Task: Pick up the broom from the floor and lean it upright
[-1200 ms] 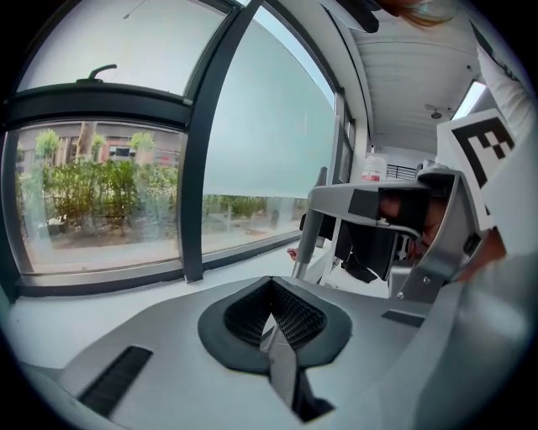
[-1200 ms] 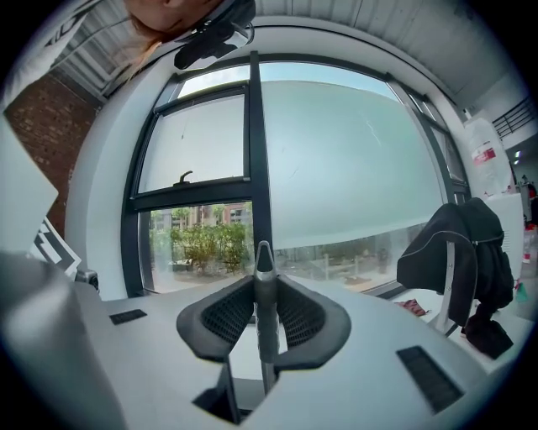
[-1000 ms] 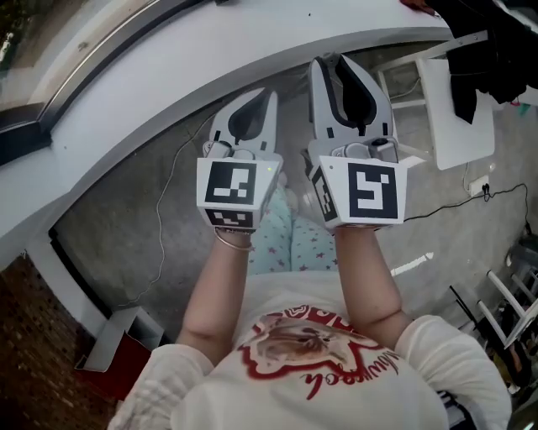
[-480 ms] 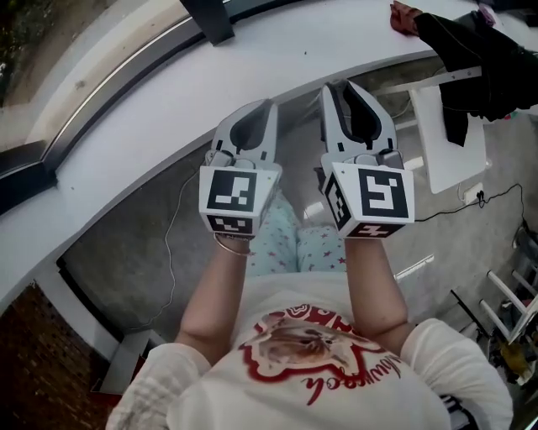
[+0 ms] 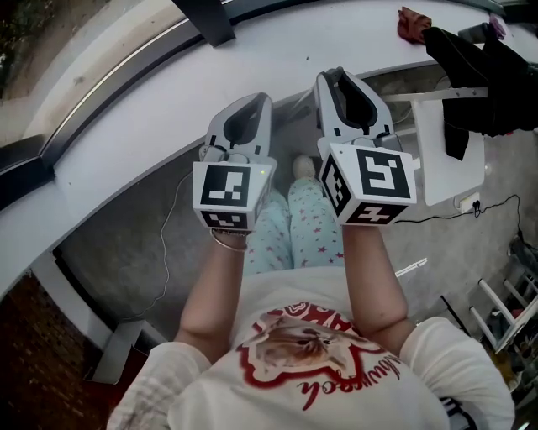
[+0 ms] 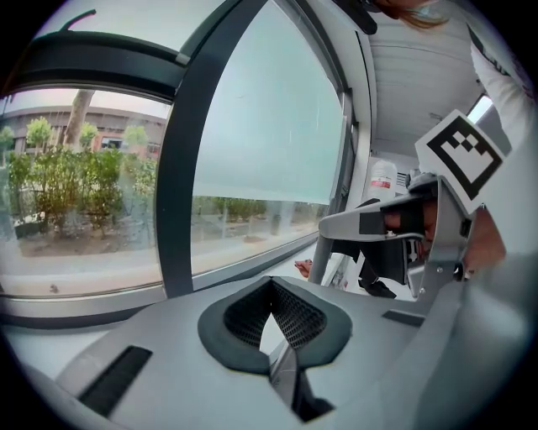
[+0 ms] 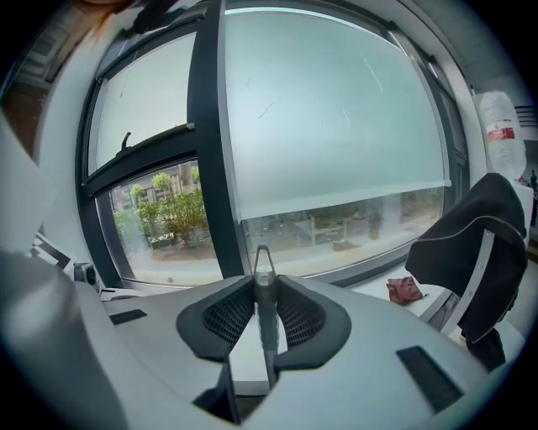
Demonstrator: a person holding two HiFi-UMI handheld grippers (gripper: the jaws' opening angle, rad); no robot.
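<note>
I hold both grippers side by side, chest high, over the person's legs and pointing at a curved white counter. In the right gripper view a thin grey rod with a loop at its tip stands upright between the pads; it looks like the broom handle's end. My right gripper is shut on it. The rest of the broom is hidden in every view. My left gripper has its pad tips together with nothing between them.
Large windows with dark frames rise behind the counter. A black garment hangs over a white chair at the right, with a red cloth on the counter nearby. Cables lie on the grey floor.
Both grippers moved together along the counter, still side by side. The black garment and red cloth now show further into the head view. Neither gripper's jaws changed.
</note>
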